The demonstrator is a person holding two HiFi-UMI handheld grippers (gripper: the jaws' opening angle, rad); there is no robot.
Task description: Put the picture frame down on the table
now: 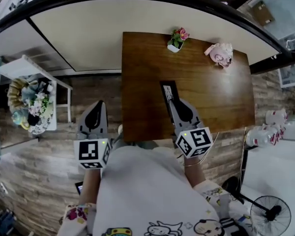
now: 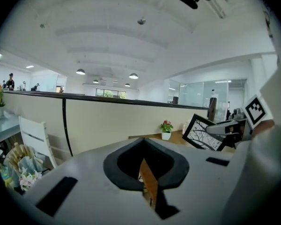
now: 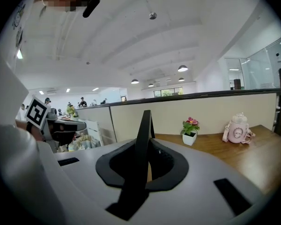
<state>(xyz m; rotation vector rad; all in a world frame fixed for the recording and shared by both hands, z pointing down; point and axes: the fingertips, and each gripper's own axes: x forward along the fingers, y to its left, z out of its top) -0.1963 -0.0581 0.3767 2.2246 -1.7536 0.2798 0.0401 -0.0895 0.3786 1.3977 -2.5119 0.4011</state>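
The picture frame (image 1: 168, 89) is black and stands on edge over the near part of the brown wooden table (image 1: 221, 97). My right gripper (image 1: 174, 103) is shut on its near end. In the right gripper view the frame (image 3: 143, 135) rises edge-on from between the jaws. The left gripper view shows the frame (image 2: 203, 132) from the side, with a branch drawing on it and the right gripper (image 2: 230, 128) clamped to it. My left gripper (image 1: 95, 107) hangs left of the table over the floor, jaws together with nothing held (image 2: 147, 172).
A small potted flower (image 1: 177, 39) and a pink bottle (image 1: 220, 54) stand at the table's far edge. A white rack with flower bunches (image 1: 32, 102) is at the left. A white table with cups (image 1: 280, 127) and a fan (image 1: 270, 213) are at the right.
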